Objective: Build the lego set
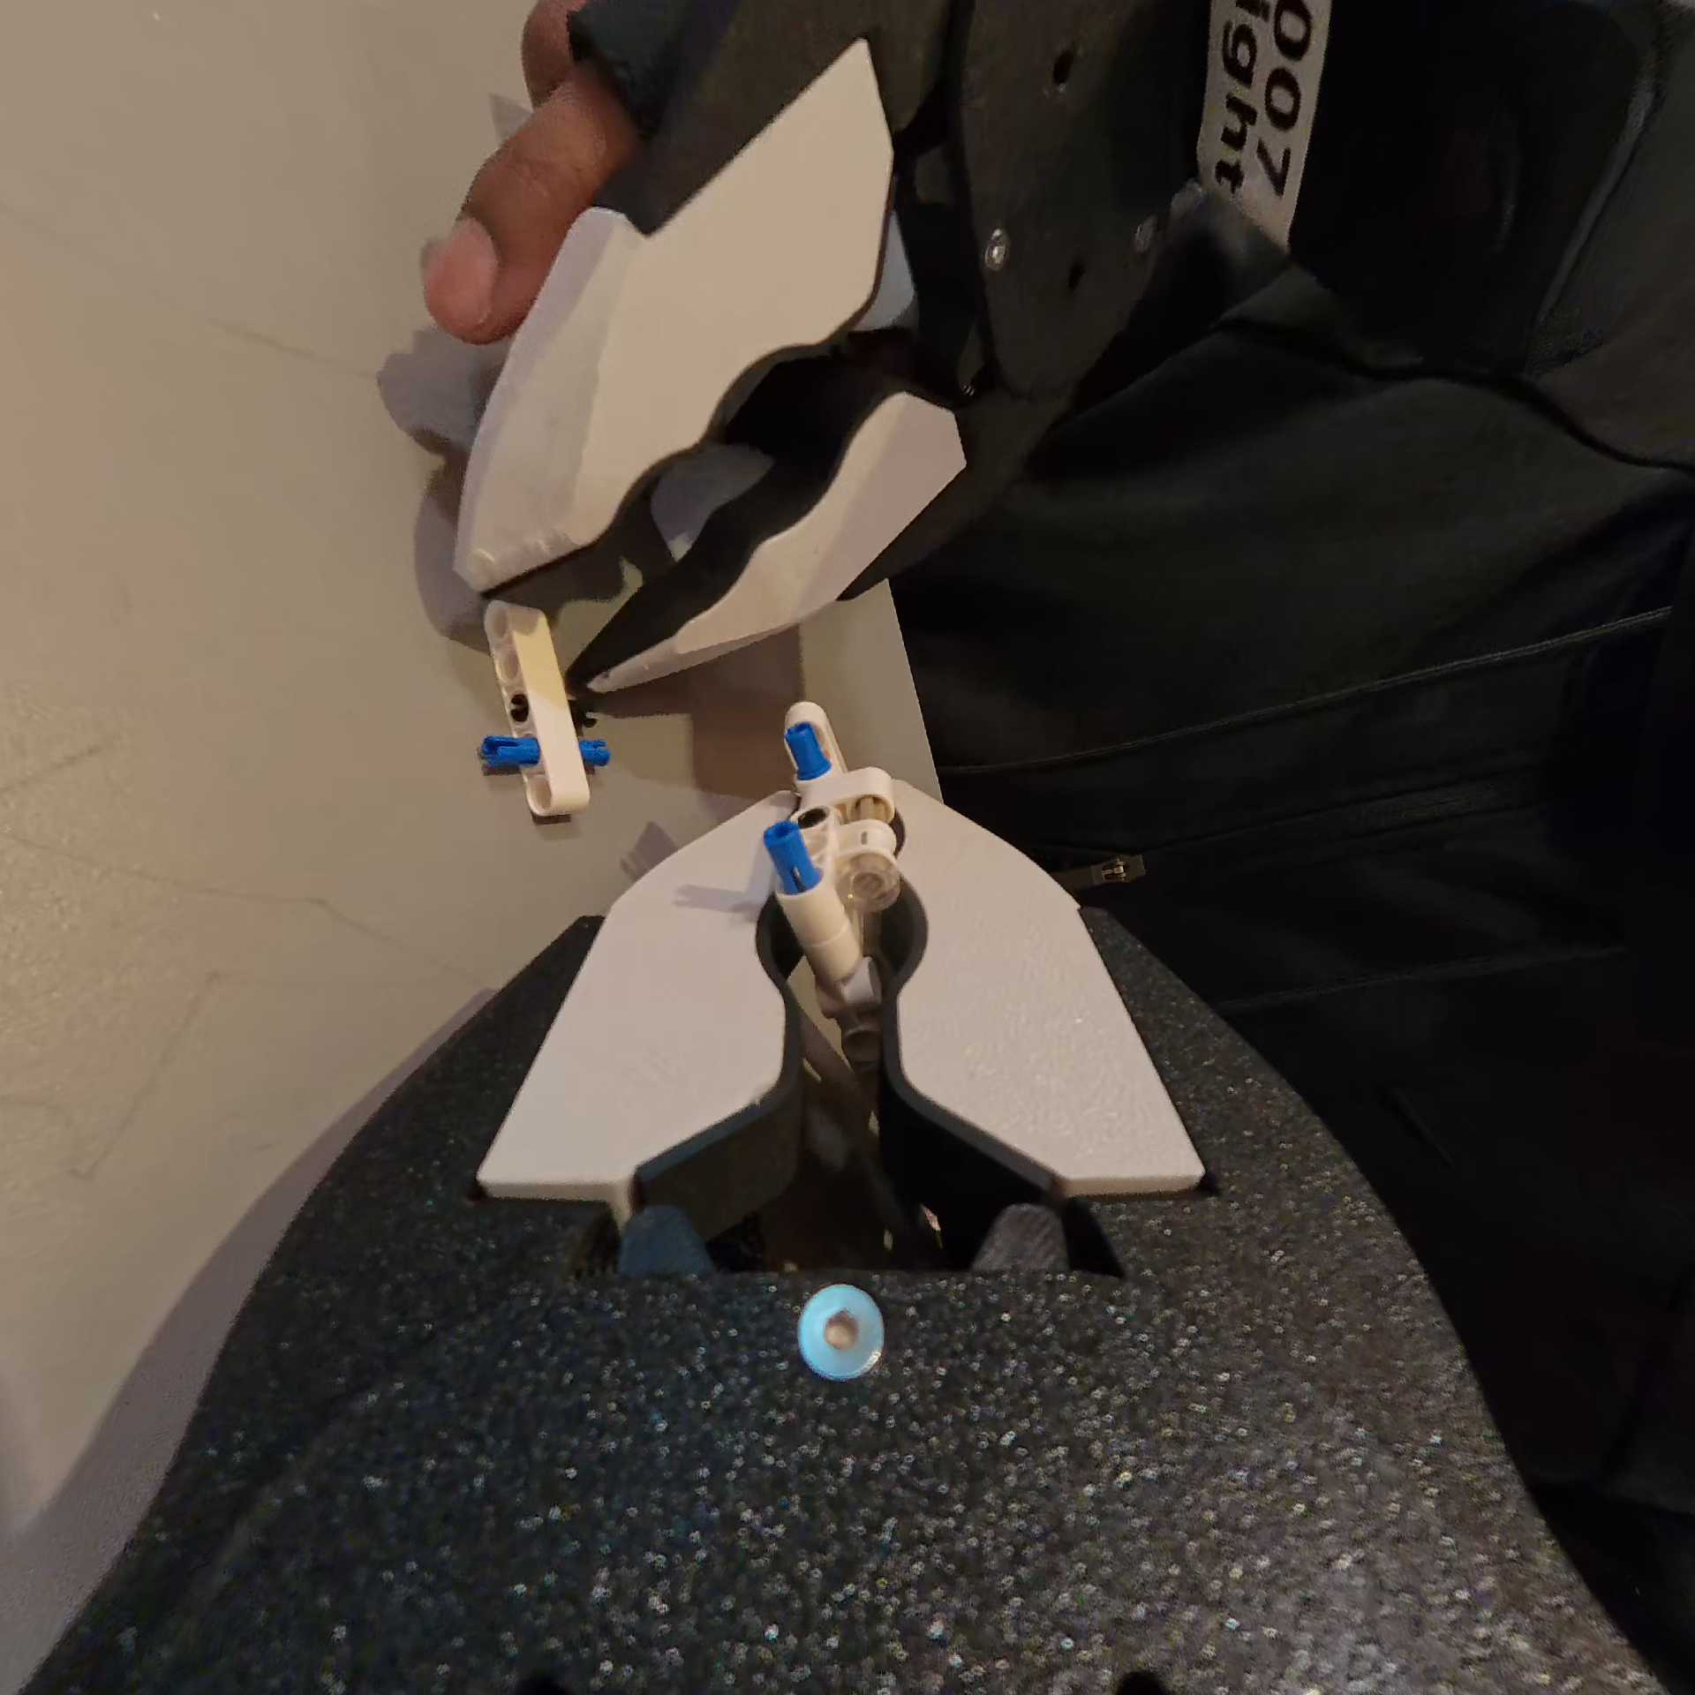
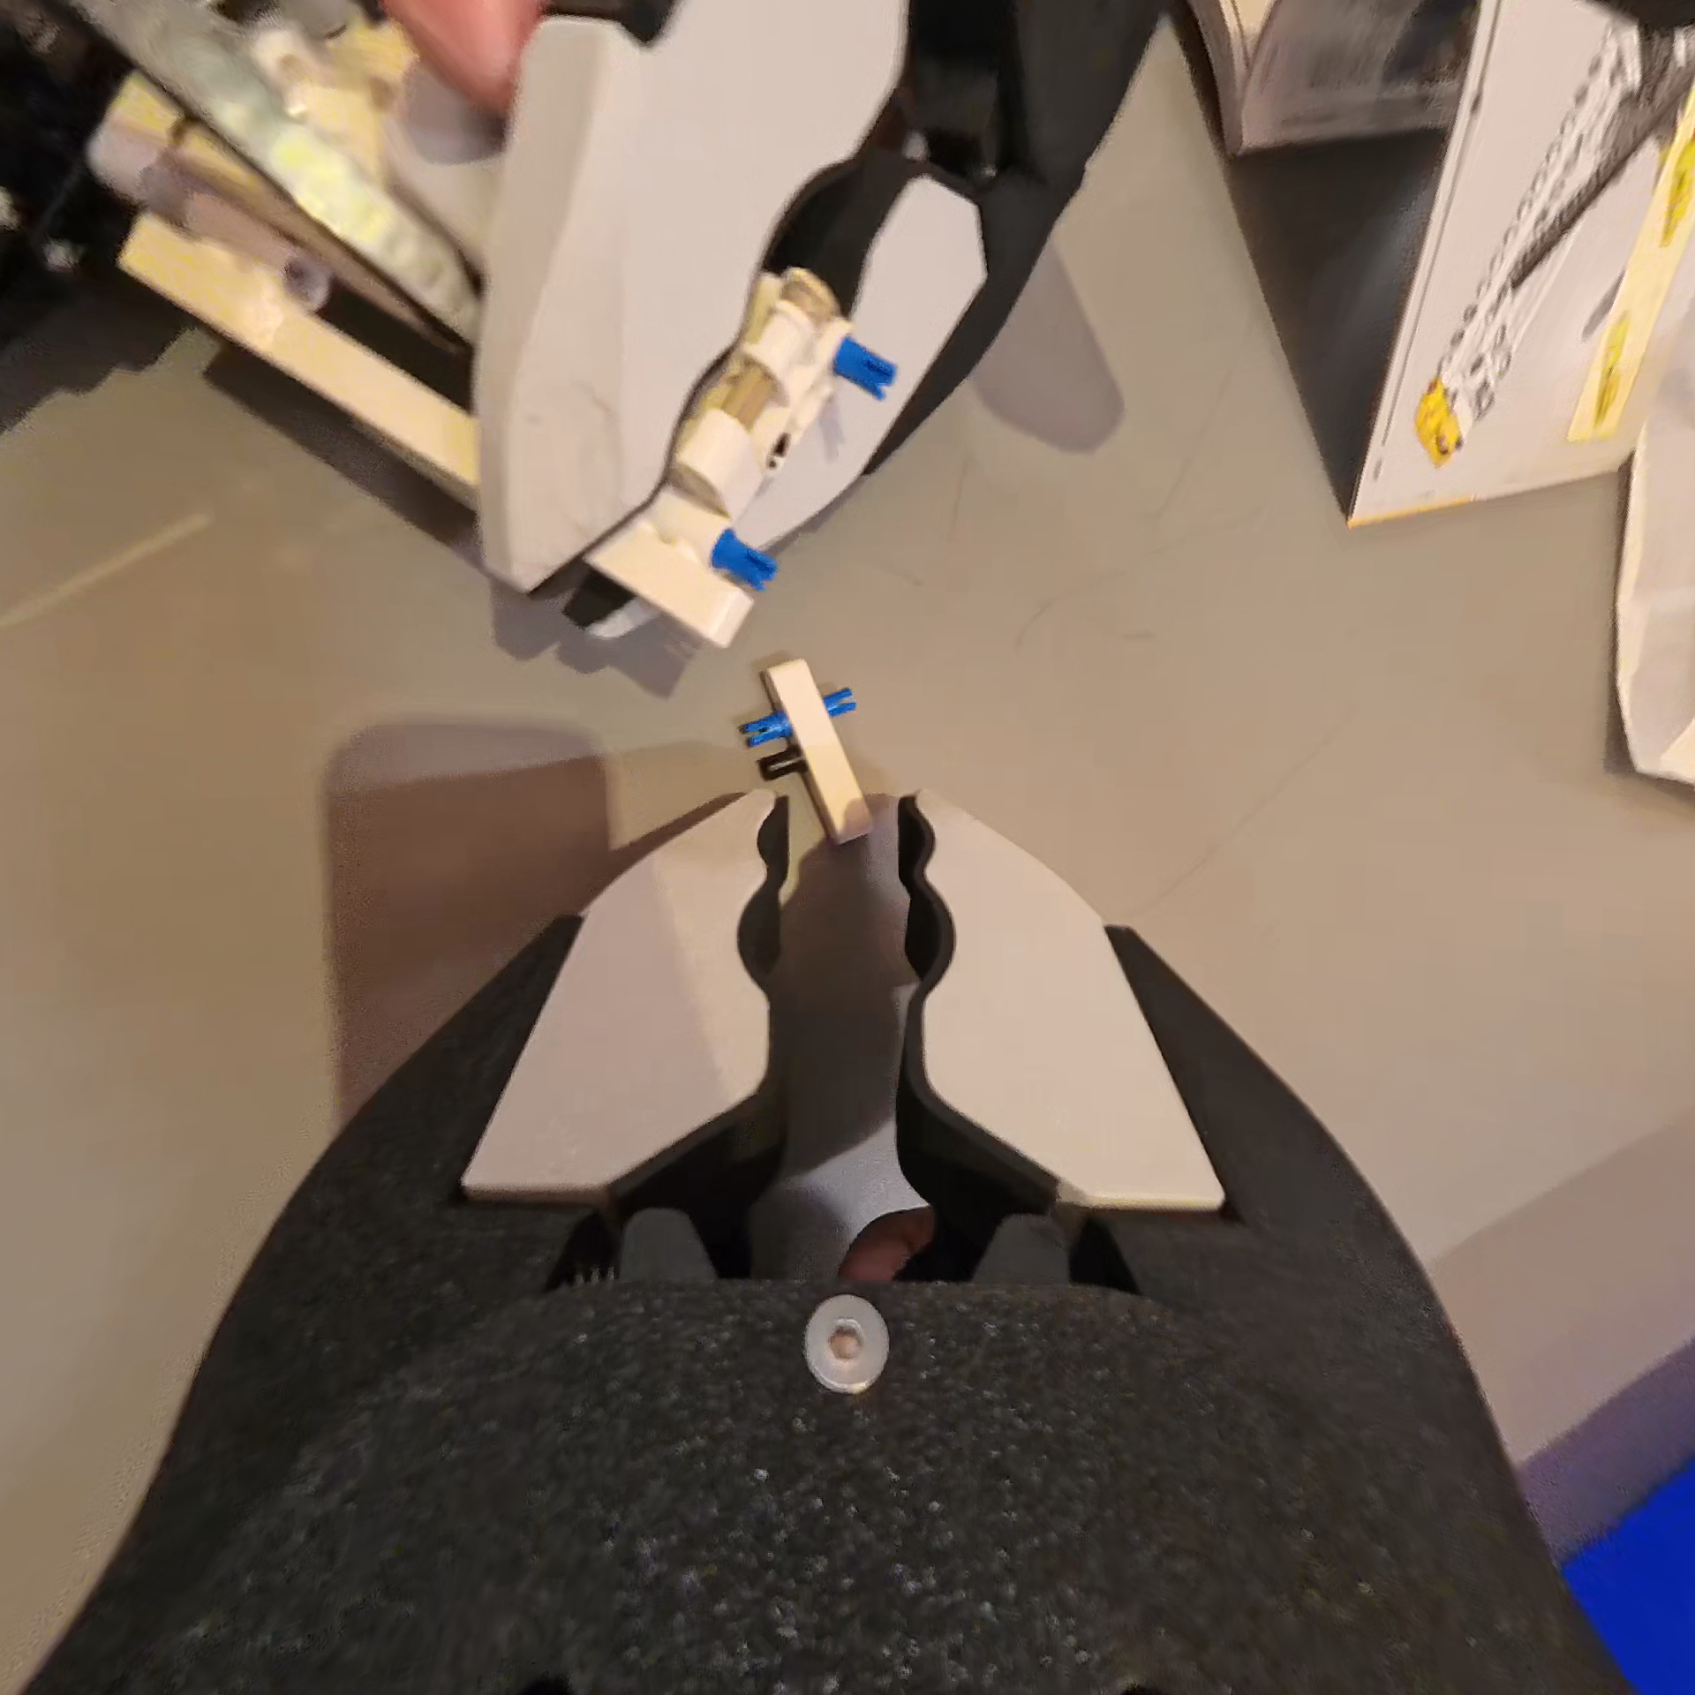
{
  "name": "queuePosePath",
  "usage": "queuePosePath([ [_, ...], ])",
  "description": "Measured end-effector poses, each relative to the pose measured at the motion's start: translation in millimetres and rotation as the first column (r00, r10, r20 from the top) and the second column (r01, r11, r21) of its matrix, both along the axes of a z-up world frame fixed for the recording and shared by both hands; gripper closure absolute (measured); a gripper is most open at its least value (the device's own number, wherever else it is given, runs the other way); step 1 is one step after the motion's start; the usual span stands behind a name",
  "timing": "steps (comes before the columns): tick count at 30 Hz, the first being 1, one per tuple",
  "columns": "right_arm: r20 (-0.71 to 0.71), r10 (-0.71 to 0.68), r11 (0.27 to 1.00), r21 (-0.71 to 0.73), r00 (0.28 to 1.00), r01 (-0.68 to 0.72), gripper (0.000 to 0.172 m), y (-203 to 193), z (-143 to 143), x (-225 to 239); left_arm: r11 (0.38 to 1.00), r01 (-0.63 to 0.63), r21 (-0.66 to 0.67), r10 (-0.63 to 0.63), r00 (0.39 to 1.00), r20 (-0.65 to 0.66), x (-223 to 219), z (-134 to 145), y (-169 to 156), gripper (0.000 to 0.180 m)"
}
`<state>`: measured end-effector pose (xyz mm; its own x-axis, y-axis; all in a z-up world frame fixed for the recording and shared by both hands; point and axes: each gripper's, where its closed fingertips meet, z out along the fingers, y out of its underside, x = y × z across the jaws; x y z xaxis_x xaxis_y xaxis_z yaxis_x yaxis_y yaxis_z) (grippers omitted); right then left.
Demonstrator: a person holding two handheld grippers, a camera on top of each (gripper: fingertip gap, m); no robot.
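Between the two grippers, on the beige tabletop point(image 2: 1192, 697), sits a short white beam with holes point(image 2: 814, 752). A blue pin point(image 2: 796, 717) passes through it and sticks out on both sides, and a small black pin point(image 2: 775, 766) sits in the hole next to it.

The right gripper point(image 2: 839, 807) has its fingers clearly apart. The near end of the beam is in the gap between the tips, closer to the right finger point(image 2: 926, 825), and no pad presses on it. From the left wrist view one fingertip of this gripper comes down close to the black pin, but I cannot tell if it touches.

The left gripper point(image 1: 830, 825) has its fingers clamped on a white assembly of small building parts point(image 1: 830, 880), made of tubes and connectors. Two blue pegs point(image 1: 807, 747) stick up from it. In the right wrist view this assembly is just beyond the beam, to the far left, and the two do not touch.

At the far right of the table stands a white box with printing point(image 2: 1504, 303), and a white paper point(image 2: 1660, 596) is at the right edge. At the far left there is a blurred tray with pale parts point(image 2: 303, 238). A person's fingers point(image 1: 523, 211) hold the right gripper, and dark clothing point(image 1: 1330, 734) fills the right side behind it.
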<state>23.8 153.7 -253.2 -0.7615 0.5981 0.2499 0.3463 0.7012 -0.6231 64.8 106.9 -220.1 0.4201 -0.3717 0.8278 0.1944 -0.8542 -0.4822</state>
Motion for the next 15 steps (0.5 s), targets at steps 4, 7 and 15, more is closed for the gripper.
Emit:
queuePosePath([
  [4, -0.068, 0.175, 0.98, 0.105, 0.982, -0.167, 0.15, -3, 1, 6, 1.0, -0.001, 0.001, 0.001, 1.0, 0.0, 0, 0, 0, 0.169],
  [7, -0.061, 0.277, 0.953, 0.142, 0.959, -0.266, 0.153, -7, 0, 8, 1.0, -0.002, 0.003, 0.002, 1.0, -0.001, -1, 0, 0, 0.169],
  [15, 0.021, 0.338, 0.935, 0.102, 0.941, -0.339, 0.157, -12, -1, 1, 1.0, -0.011, 0.004, 0.011, 1.0, 0.0, -2, 0, -1, 0.169],
])
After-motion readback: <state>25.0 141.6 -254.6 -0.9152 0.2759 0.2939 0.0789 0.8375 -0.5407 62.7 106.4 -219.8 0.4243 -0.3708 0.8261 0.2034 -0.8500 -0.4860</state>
